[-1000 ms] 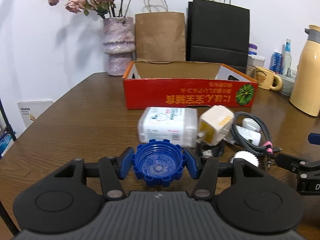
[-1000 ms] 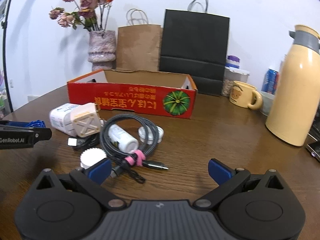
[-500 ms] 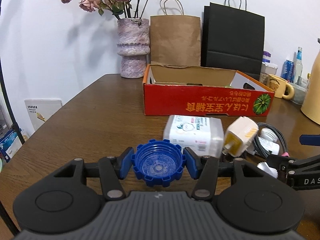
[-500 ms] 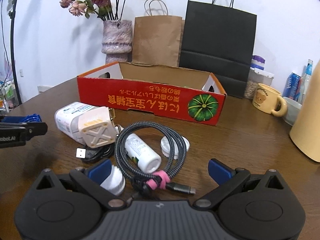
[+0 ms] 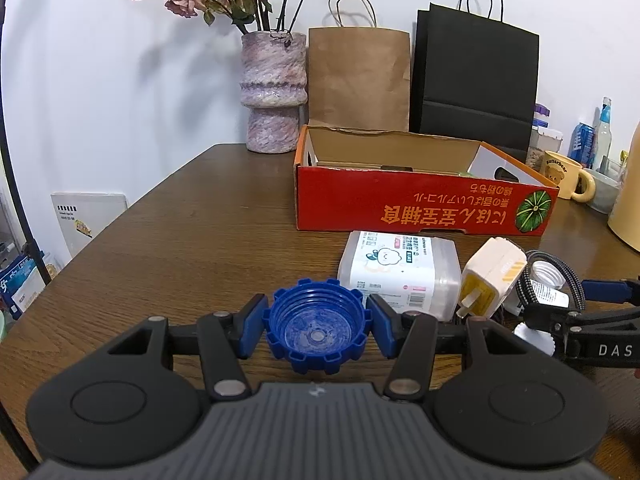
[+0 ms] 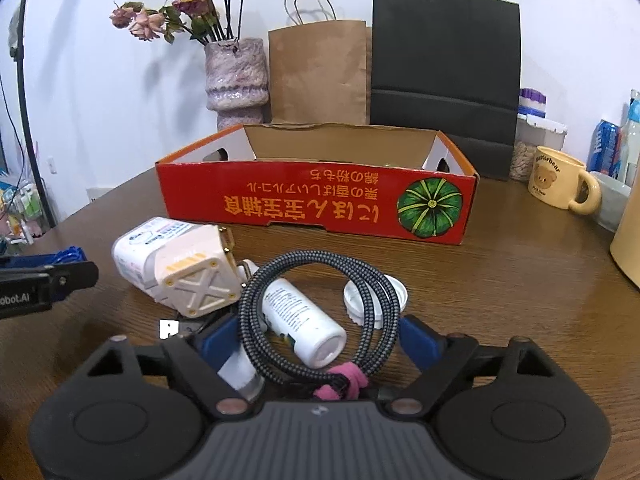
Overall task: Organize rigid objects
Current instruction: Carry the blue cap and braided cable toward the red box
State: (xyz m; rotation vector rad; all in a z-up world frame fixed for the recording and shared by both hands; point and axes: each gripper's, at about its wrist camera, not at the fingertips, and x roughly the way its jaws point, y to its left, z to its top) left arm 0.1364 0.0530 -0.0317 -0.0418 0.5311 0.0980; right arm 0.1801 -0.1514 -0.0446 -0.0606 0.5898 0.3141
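Note:
My left gripper (image 5: 318, 322) is shut on a blue ribbed cap (image 5: 318, 330), held open side up just above the table. In the right wrist view my right gripper (image 6: 318, 336) straddles a coiled braided cable (image 6: 320, 264) with a pink tie; a white bottle (image 6: 300, 320) lies inside the coil. Its jaws are closing, the blue pads close beside the coil's two sides. A small white ribbed cap (image 6: 240, 376) lies under its left finger. The open red cardboard box (image 6: 312, 204) stands behind. A white plug adapter (image 6: 196, 284) leans on a white wipes pack (image 5: 400, 268).
A white lid (image 6: 400, 296) lies under the coil's right side. Behind the box stand a vase (image 5: 274, 92), a brown bag (image 5: 360, 80) and a black bag (image 5: 476, 80). A yellow mug (image 6: 556, 184) and a cream flask (image 6: 628, 236) are at the right. The table's edge (image 5: 100, 240) runs along the left.
My right gripper has moved forward over the cable coil and its jaws have narrowed around it. The left gripper has shifted slightly left, still holding the blue cap.

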